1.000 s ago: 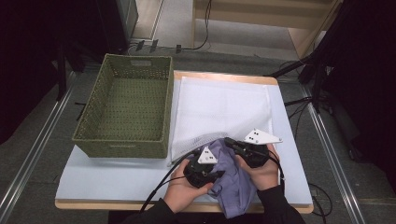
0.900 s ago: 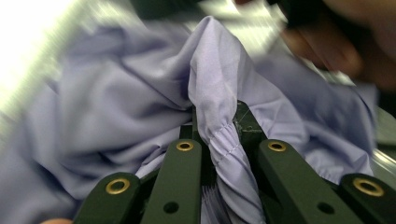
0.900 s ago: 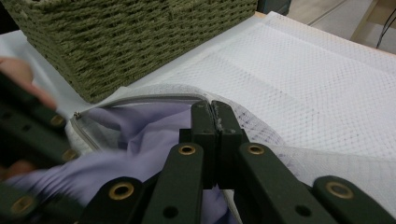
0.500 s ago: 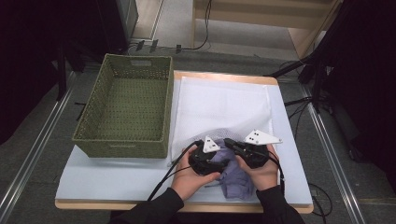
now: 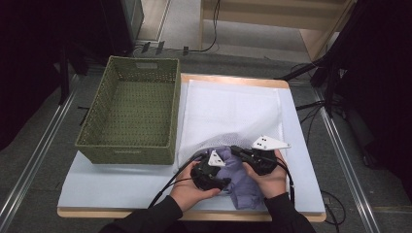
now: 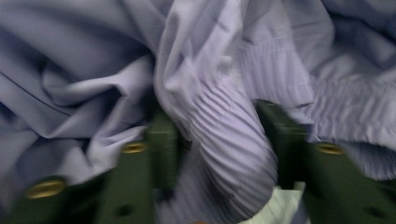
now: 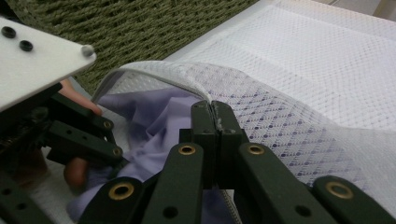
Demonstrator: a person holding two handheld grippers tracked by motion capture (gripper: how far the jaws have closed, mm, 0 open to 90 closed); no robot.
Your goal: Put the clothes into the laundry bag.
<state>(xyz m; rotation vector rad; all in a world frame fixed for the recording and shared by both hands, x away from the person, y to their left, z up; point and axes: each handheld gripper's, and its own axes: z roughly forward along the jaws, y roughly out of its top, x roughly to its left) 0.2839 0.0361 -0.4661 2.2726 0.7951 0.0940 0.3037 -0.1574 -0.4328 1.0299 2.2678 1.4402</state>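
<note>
At the table's near edge, my right gripper (image 7: 215, 122) had its jaws clamped on the rim of the white mesh laundry bag (image 5: 228, 109), lifting the mouth open. My left gripper (image 6: 219, 135), jaws just closing around a pleated fold of the lilac garment (image 6: 196, 70) without yet pinching it, pushed the cloth inward. Garment lay half inside the bag; green basket (image 5: 127, 114) stood beside

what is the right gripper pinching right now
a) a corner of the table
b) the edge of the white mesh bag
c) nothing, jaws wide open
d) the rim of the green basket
b: in the right gripper view the right gripper has its jaws pressed together on the zippered edge of the white mesh bag, lifting it open over the lavender garment.
</note>
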